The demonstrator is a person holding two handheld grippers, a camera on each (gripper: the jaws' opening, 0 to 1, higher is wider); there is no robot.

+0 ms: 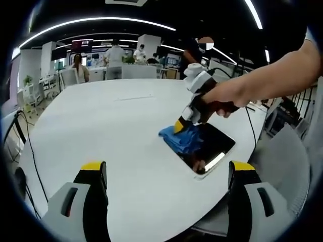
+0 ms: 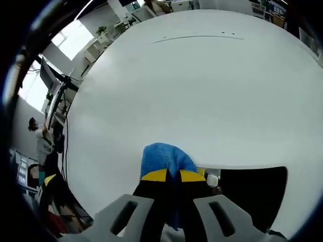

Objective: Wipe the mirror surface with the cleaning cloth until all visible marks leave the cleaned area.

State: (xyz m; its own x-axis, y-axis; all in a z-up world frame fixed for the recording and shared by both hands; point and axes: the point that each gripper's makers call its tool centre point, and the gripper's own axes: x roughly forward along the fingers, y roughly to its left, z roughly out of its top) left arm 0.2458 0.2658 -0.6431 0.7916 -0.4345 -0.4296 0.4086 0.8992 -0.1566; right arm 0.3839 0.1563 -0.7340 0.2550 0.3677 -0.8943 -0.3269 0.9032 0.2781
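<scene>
In the left gripper view, a big round white table fills the middle. Far away at the left, people stand and sit by desks. Near the bottom, the left gripper holds its two yellow-tipped jaws wide apart, with nothing between them, just above the table. To the right of the middle, a dark mirror lies flat on the table, near its right edge. A blue cleaning cloth sits on the left part of the mirror. The right gripper comes down onto the cloth, and a person's hand holds it from the right.

In the right gripper view, the white table spreads far ahead. The right gripper has its jaws squeezed tight on the blue cloth. The dark mirror lies just to the right of the jaws.
</scene>
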